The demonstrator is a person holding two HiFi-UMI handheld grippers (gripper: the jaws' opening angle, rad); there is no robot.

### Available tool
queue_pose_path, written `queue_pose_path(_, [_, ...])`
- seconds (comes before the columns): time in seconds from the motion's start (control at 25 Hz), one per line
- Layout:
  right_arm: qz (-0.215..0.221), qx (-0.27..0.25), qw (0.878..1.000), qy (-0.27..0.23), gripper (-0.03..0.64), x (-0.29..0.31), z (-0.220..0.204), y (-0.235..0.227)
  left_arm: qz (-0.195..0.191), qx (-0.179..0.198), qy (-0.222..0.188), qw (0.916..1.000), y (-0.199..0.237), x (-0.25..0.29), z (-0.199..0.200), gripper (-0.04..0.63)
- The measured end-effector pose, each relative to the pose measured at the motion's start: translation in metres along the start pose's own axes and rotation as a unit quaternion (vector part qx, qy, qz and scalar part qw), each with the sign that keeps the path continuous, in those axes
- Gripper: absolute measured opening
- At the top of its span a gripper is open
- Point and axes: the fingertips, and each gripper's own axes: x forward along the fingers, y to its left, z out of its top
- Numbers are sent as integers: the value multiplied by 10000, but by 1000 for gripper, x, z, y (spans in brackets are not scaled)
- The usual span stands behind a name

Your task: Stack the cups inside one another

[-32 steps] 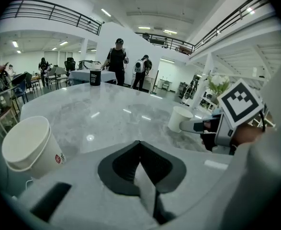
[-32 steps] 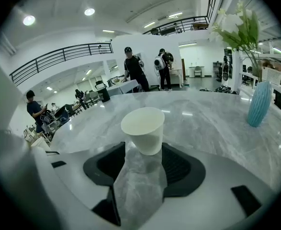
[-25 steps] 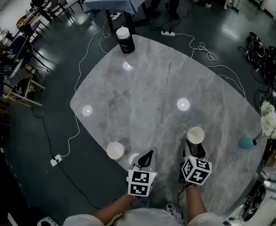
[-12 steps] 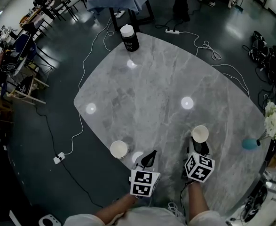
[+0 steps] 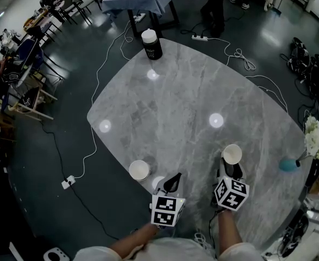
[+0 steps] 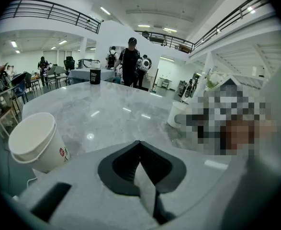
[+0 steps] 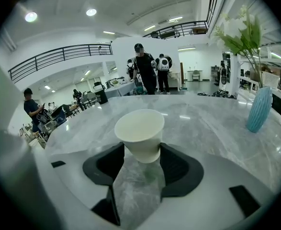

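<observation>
Two white paper cups are on the round grey marble table (image 5: 181, 102). One cup (image 5: 139, 169) stands upright near the table's front left edge; in the left gripper view this cup (image 6: 37, 140) is just left of the jaws. My left gripper (image 5: 173, 177) (image 6: 139, 143) is to its right, jaws closed together on nothing. The other cup (image 5: 232, 154) (image 7: 140, 133) sits between the jaws of my right gripper (image 5: 231, 169) (image 7: 141, 150), which clamp its lower part; it leans slightly. Its base is hidden in the head view.
A black canister with a white lid (image 5: 151, 44) stands at the table's far edge. A blue vase with white flowers (image 5: 287, 165) (image 7: 261, 109) is at the right edge. Cables lie on the floor around the table. People stand beyond the far end.
</observation>
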Motion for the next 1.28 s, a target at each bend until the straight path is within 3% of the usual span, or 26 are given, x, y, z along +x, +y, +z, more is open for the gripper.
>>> queue_pose_path(0.72, [324,-219,9990,-199,212,-41,5,37,163,-242,-365,9989,10,-43,3,-5])
queue_pose_path(1.28, [810,-607,9945,-258,212,-80,-3,93,626,-600,-749,9934,37,-105,-11,-5])
